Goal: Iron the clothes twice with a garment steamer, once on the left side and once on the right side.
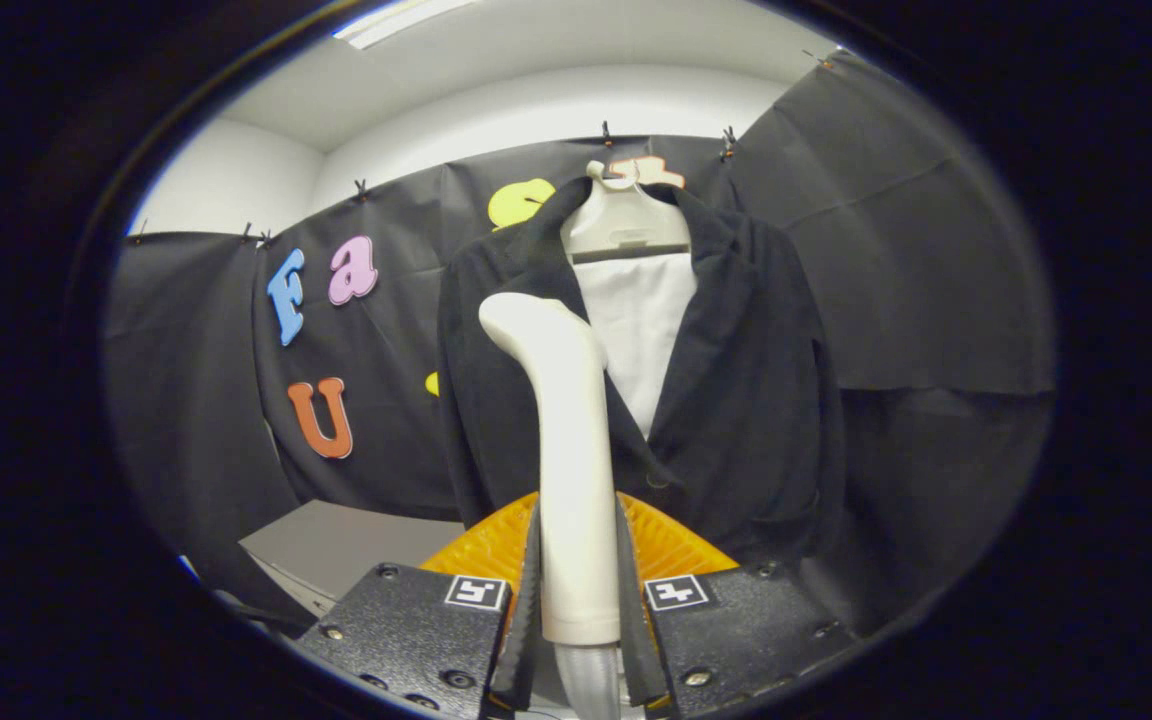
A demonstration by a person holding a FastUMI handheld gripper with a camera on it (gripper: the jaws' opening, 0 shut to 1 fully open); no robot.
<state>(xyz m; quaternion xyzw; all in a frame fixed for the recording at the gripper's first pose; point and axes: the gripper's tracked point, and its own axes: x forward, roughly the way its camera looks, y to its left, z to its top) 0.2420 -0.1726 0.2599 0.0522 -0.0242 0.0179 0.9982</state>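
Observation:
A black jacket [736, 400] hangs on a white hanger [626, 225] against the booth's wall, with a white panel [641, 330] showing between its lapels. My gripper [578, 600] is shut on the handle of a white garment steamer [566, 430], both fingers pressing its sides. The steamer stands upright between the fingers, its head [526, 325] turned toward the jacket's left front side. I cannot tell whether the head touches the cloth. A grey hose [586, 680] leaves the handle's lower end.
An orange ribbed part [496, 545] of the gripper sits behind the fingers. A grey table surface [336, 545] lies low on the left, beneath the black cloth wall. White ceiling with a light strip [396, 20] is above.

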